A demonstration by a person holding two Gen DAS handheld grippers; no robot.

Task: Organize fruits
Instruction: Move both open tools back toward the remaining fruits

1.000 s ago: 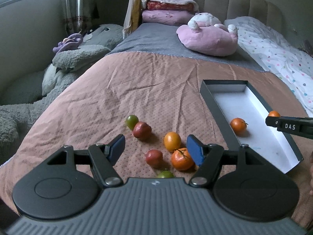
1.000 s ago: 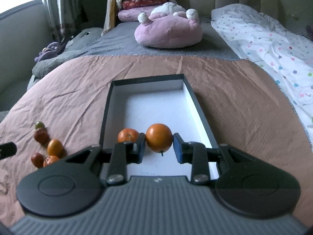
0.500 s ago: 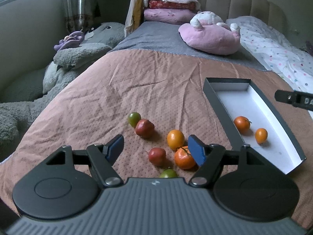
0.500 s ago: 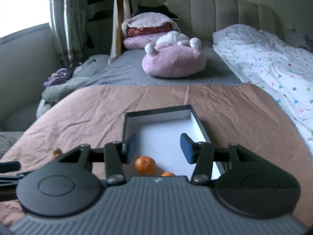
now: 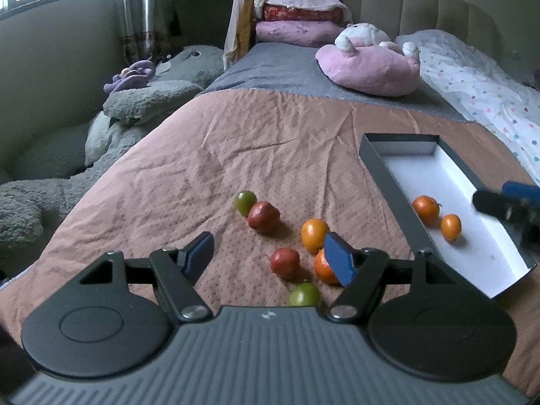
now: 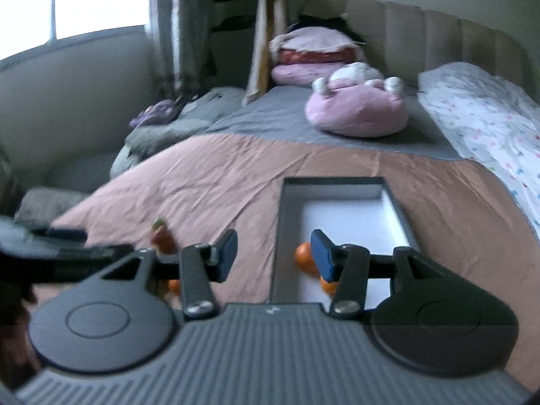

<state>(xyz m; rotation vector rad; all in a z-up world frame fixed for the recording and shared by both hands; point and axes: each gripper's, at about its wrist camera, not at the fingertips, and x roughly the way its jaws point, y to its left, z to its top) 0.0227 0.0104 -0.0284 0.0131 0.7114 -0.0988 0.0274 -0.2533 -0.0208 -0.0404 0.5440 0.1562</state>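
Several loose fruits lie on the pink bedspread in front of my left gripper (image 5: 270,256), which is open and holds nothing: a green one (image 5: 245,201), a red one (image 5: 264,216), a yellow-orange one (image 5: 314,234), a second red one (image 5: 285,262), a mandarin (image 5: 322,268) half hidden behind the right fingertip, and a near green one (image 5: 305,294). Two oranges (image 5: 426,209) (image 5: 450,226) rest in the black box (image 5: 388,182) with a white floor. My right gripper (image 6: 274,254) is open and empty, raised over the box's near left rim (image 6: 280,236); the oranges (image 6: 303,258) lie partly behind its right finger.
A pink plush cushion (image 5: 371,67) and stacked pillows (image 5: 297,17) sit at the head of the bed. Grey soft toys (image 5: 145,108) are piled along the left side. A dotted white quilt (image 5: 489,101) covers the right. The right wrist view is blurred.
My right gripper let go of the orange, which now lies in the box beside the first one. It then drew back, rose and swung left. My left gripper stayed put.
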